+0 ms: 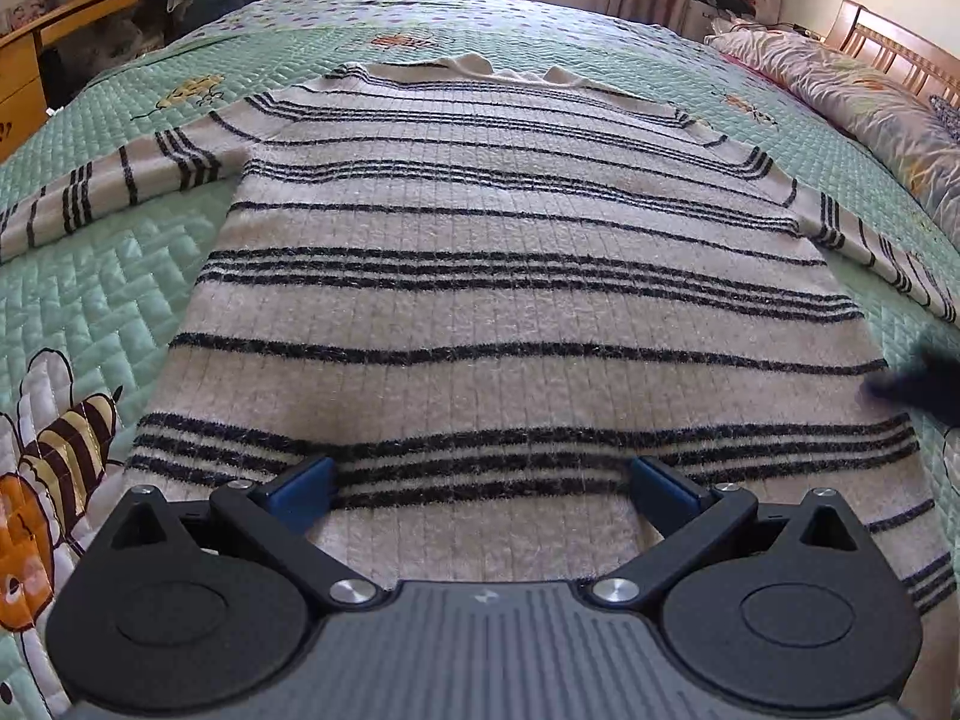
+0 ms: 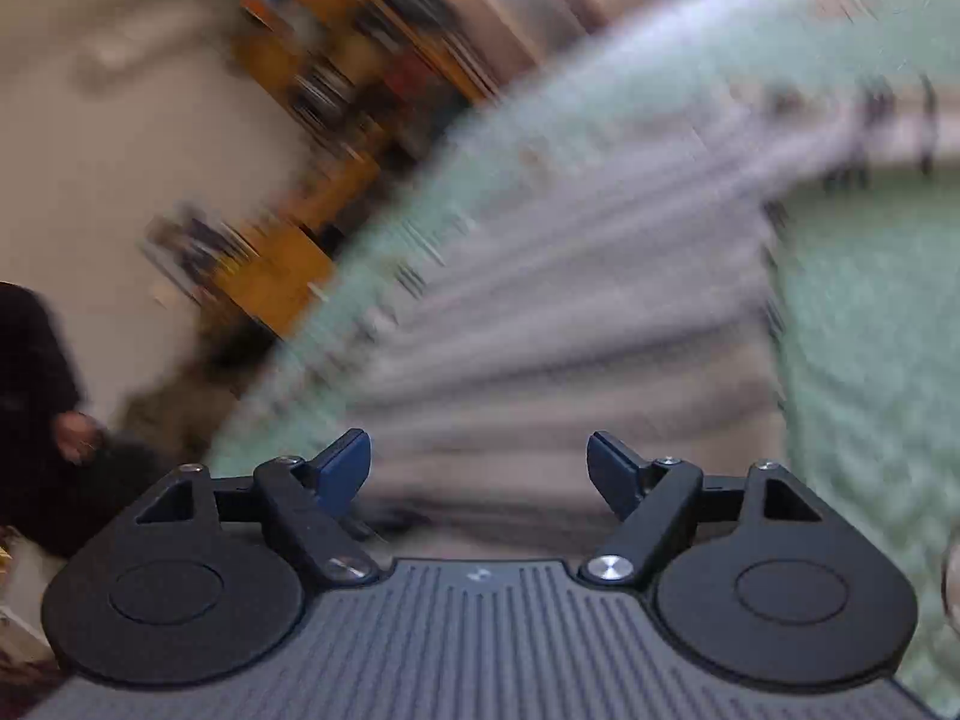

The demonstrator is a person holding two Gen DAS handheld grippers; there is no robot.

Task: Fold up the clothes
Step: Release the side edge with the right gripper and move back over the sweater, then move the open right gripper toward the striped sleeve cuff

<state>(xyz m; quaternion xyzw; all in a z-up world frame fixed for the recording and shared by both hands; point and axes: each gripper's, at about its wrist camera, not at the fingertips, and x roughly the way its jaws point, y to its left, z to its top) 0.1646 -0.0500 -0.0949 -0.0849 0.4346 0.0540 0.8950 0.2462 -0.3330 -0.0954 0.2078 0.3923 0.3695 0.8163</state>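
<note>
A pale sweater with black stripes (image 1: 516, 300) lies flat on the green quilted bed, collar at the far end, both sleeves spread out to the sides. My left gripper (image 1: 480, 483) hovers open over the sweater's near hem, nothing between its blue pads. In the right wrist view everything is smeared by motion; the sweater (image 2: 570, 330) shows as a grey streaked patch ahead. My right gripper (image 2: 480, 468) is open and holds nothing. A dark blurred shape (image 1: 924, 384) shows at the sweater's right edge in the left wrist view.
The green quilt (image 1: 108, 294) with cartoon bees covers the bed. A floral pillow (image 1: 870, 102) and wooden headboard (image 1: 888, 42) are at the right. Wooden furniture (image 1: 36, 54) stands at the far left. A person's hand and dark sleeve (image 2: 54, 420) show at the left.
</note>
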